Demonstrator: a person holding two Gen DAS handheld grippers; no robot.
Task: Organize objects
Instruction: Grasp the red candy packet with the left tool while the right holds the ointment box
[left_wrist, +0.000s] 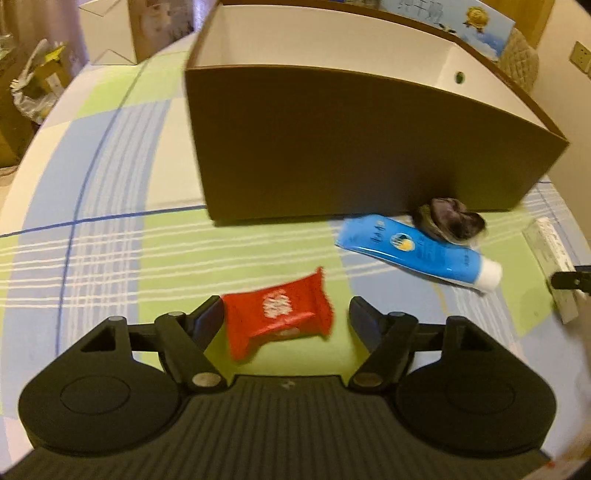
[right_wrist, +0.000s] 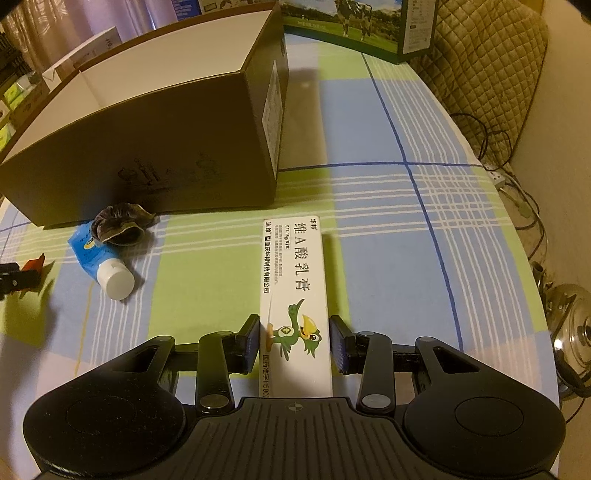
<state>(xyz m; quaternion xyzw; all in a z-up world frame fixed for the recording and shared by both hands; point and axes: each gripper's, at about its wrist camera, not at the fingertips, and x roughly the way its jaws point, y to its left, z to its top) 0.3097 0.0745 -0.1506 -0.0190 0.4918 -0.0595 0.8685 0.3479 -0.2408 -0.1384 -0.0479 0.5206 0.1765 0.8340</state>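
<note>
Red foil, crinkled and a little blurred: a small red packet (left_wrist: 279, 319) lies on the plaid-covered table (left_wrist: 110, 229) between the fingers of the left gripper (left_wrist: 286, 319). Those fingers stand spread; the left one is at the packet's edge, though I cannot tell whether it touches, and the right one is clear of it.

Just beyond, a blue tube (left_wrist: 417, 251) with a white cap lies flat on the cloth, and a dark crumpled bundle (left_wrist: 448, 219) sits on its far end, right against the foot of the brown cardboard box (left_wrist: 351, 147). The box is open at the top and white inside.

Off to the right, the right gripper (right_wrist: 295, 345) straddles a long white carton (right_wrist: 293, 280) printed with a green cartoon bird. The carton lies lengthwise between the fingers; the left finger sits against its side, and the right one looks to be at the other side, so it appears pinched, though lightly.

Past the table's edge a quilted chair back (right_wrist: 487, 74) stands, with cables (right_wrist: 517, 192) trailing on the floor and a metal kettle (right_wrist: 572, 325) below.
</note>
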